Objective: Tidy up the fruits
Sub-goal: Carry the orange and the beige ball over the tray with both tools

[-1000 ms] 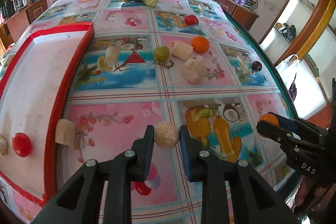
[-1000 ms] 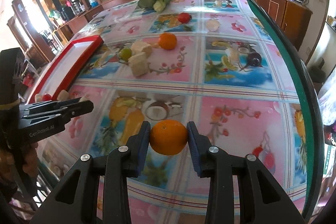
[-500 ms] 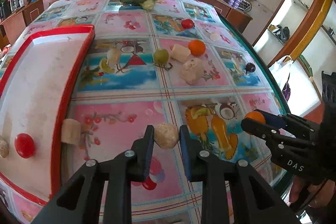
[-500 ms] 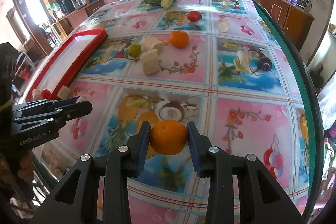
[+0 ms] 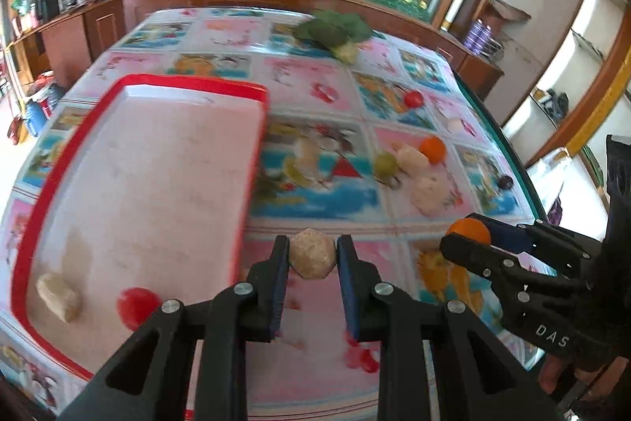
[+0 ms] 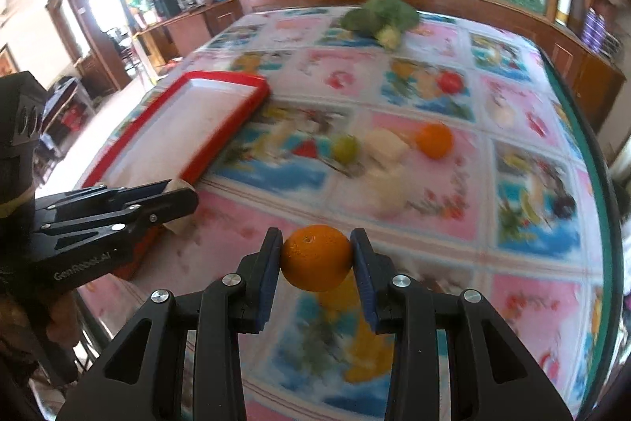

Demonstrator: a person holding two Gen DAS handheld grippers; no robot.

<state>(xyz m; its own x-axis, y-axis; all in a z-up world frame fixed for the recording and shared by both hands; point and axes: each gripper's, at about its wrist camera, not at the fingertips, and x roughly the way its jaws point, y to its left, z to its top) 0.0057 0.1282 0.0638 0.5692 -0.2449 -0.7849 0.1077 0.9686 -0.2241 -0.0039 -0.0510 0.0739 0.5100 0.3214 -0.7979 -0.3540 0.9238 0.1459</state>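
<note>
My left gripper (image 5: 312,259) is shut on a round beige fruit (image 5: 312,258) and holds it above the table, just right of the red-rimmed white tray (image 5: 252,152). The tray holds a red fruit (image 5: 136,306) and a beige piece (image 5: 59,296) near its front. My right gripper (image 6: 316,257) is shut on an orange (image 6: 316,257) and hangs over the table; it also shows in the left wrist view (image 5: 469,235). The left gripper shows at the left of the right wrist view (image 6: 173,202).
On the table beyond lie a second orange (image 5: 432,149), a green fruit (image 5: 384,163), beige pieces (image 5: 412,157), a red fruit (image 5: 413,99), a dark fruit (image 5: 505,181) and broccoli (image 5: 335,28). The table's green edge (image 6: 591,160) runs along the right.
Both grippers have swung left toward the tray while holding their fruits. The tray now fills the left of the left wrist view and the scene is motion-blurred.
</note>
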